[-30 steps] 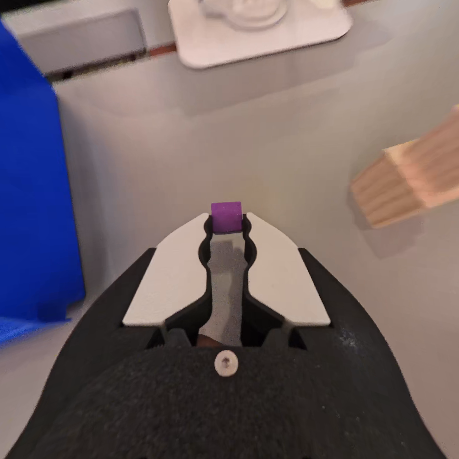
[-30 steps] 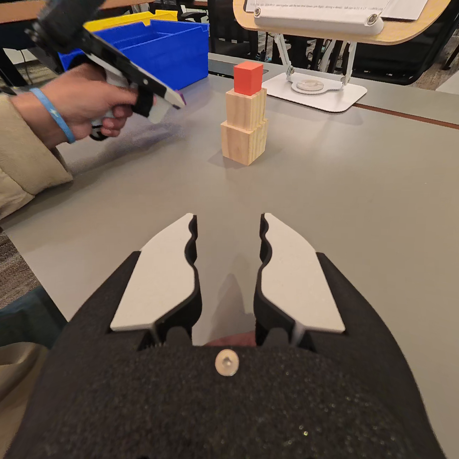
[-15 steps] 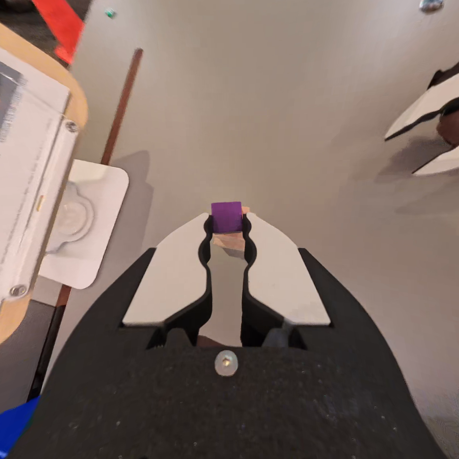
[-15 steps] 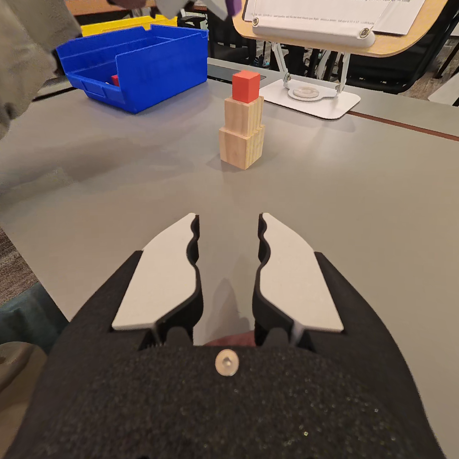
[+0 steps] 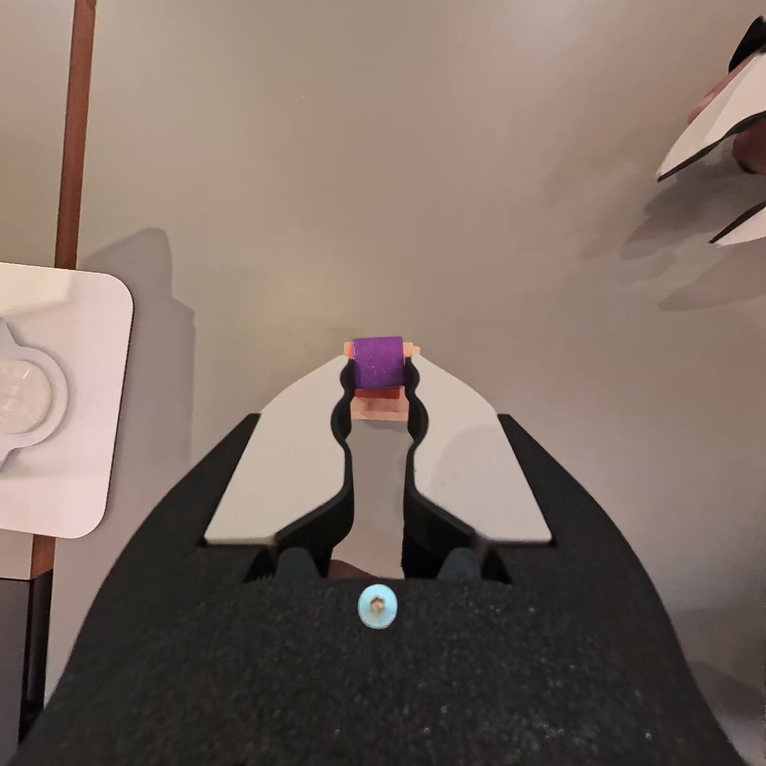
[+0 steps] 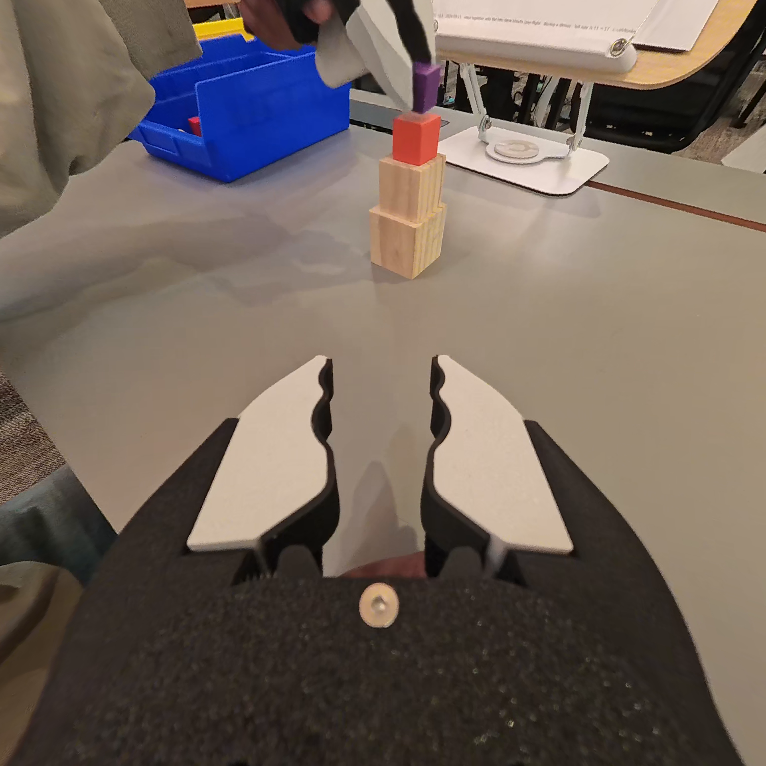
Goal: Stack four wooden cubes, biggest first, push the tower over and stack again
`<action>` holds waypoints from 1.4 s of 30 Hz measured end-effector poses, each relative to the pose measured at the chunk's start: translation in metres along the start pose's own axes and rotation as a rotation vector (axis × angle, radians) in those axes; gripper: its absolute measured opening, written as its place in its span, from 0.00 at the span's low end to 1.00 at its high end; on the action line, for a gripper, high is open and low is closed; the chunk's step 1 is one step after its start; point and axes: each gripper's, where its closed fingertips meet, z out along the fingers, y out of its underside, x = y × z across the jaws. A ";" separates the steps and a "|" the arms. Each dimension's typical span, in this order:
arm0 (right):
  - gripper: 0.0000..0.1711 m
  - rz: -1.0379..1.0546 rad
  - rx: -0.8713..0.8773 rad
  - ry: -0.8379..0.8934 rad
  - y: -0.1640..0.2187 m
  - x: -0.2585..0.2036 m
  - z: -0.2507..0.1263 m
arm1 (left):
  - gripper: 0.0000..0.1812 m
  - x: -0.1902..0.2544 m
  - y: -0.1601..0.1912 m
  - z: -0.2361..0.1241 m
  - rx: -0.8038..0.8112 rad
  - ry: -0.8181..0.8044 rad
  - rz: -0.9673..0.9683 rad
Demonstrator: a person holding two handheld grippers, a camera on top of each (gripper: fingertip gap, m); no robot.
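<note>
Our left gripper [image 5: 378,364] pinches the purple cube [image 5: 378,361] right above the red cube [image 6: 415,139] topping two wood cubes [image 6: 408,215] on table [image 6: 580,331]; right gripper [image 6: 381,364] spread, w/ nothing in it.

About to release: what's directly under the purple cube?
The red cube, topping two natural wooden cubes. The purple cube, clamped in the left hand-held gripper, hides most of the red top; contact can't be confirmed.

Left wrist view looked straight down, close above the tower [image 5: 378,408]; right wrist view faced it level, farther off.
</note>
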 end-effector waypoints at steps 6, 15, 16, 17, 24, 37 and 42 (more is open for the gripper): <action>0.26 0.004 -0.005 0.000 0.001 0.001 0.000 | 0.12 -0.002 0.005 0.004 -0.020 -0.001 0.017; 0.26 0.004 -0.009 0.002 0.002 0.003 0.000 | 0.28 -0.001 0.007 -0.007 -0.019 -0.042 0.049; 0.26 0.006 -0.009 0.001 0.002 0.003 0.000 | 0.29 0.001 0.003 -0.012 0.017 -0.049 0.039; 0.26 0.007 -0.010 -0.001 0.002 0.003 0.000 | 0.30 0.003 -0.001 -0.019 0.062 -0.066 0.026; 0.26 0.005 -0.013 -0.008 0.003 0.000 0.001 | 0.28 0.057 0.000 -0.082 0.465 -0.302 -0.145; 0.27 -0.022 -0.013 0.011 0.006 -0.007 0.005 | 0.32 0.189 0.128 -0.085 0.635 -0.985 -0.611; 0.27 -0.029 -0.034 0.015 0.010 -0.011 0.006 | 0.32 0.192 0.133 -0.057 0.648 -0.892 -0.764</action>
